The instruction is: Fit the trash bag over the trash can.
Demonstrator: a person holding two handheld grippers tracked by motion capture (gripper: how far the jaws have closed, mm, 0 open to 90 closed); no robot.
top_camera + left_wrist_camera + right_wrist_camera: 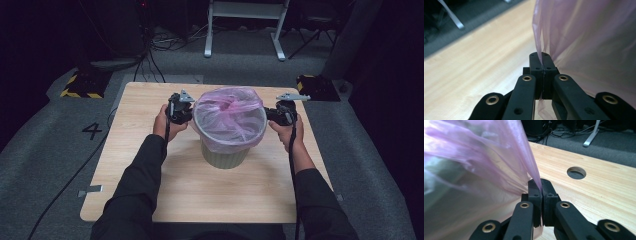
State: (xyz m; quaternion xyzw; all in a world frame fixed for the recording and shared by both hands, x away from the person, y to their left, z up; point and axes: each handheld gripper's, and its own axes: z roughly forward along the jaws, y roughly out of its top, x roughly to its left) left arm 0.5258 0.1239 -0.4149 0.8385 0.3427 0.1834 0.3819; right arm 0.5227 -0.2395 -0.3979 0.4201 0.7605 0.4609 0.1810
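Left gripper (180, 107) at left of centre in the high view, jaws clamped on the pink bag (230, 117) film at the bin's left edge; the left gripper view has the film pinched between the closed jaws at centre frame. Pale green bin (224, 156) stands mid-frame on the wooden table (150, 195), bag draped over its rim. Right gripper (282, 114) at right of the bin, jaws likewise shut on the bag's right edge, round hole (576, 173) in the table beyond
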